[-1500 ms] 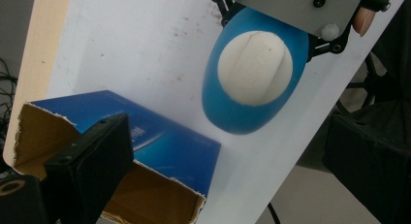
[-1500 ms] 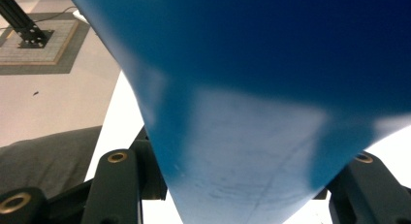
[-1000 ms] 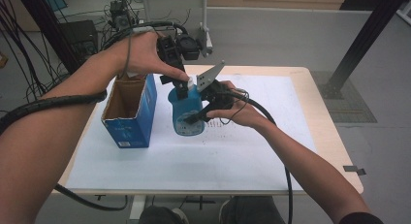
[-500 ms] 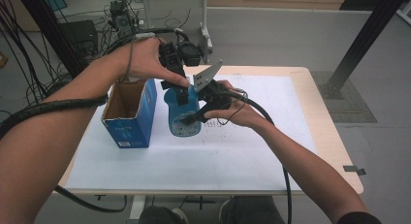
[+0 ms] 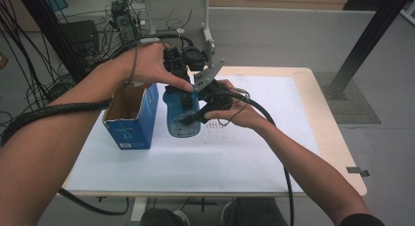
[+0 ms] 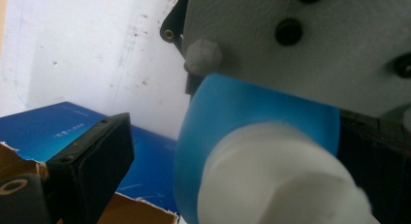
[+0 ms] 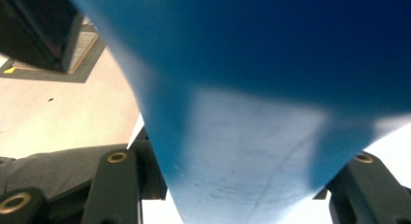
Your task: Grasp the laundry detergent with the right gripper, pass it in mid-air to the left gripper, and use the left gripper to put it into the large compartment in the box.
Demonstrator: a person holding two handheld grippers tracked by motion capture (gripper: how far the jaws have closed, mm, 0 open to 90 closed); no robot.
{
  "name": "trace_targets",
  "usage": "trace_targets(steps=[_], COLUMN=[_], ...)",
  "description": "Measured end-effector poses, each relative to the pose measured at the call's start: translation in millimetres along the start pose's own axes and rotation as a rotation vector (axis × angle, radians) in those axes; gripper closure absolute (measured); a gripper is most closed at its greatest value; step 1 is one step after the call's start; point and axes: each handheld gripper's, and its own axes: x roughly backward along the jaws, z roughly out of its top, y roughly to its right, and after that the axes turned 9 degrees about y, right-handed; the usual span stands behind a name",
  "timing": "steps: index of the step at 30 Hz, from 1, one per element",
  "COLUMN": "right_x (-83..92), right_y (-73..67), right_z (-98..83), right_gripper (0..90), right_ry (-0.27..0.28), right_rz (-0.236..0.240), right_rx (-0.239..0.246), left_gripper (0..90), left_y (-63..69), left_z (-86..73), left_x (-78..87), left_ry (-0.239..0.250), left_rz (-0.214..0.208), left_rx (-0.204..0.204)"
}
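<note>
Little moved since earlier frame: both hands, bottle hold position. Bottle (image 5: 182, 117), smooth blue plastic cylinder with white cap, upright on white table (image 5: 235, 157) just beside open blue cardboard box (image 5: 129, 119), torn flaps. Right gripper (image 5: 192, 119) clamped on bottle body. Left gripper (image 5: 178, 72) at cap; jaw state unclear.

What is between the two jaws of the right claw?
The blue bottle sits between them in the right gripper view; the high view shows the right claw clamped on its side, beside the open blue box.
</note>
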Motion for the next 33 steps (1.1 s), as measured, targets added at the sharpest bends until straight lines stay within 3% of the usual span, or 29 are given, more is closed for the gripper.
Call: trace_targets(steps=[5, 33], right_x=[0.7, 6.8], right_y=[1.0, 0.7], right_z=[0.8, 1.1], right_gripper=[43.4, 43.5], right_ry=[0.014, 0.021], right_rz=[-0.002, -0.012], right_rx=[0.018, 0.004], left_gripper=[5.4, 5.5], left_y=[1.2, 3.7], left_z=[1.0, 5.2], left_x=[0.0, 1.7], left_ry=[0.010, 0.009], left_rz=[-0.006, -0.006], left_rx=[0.004, -0.007])
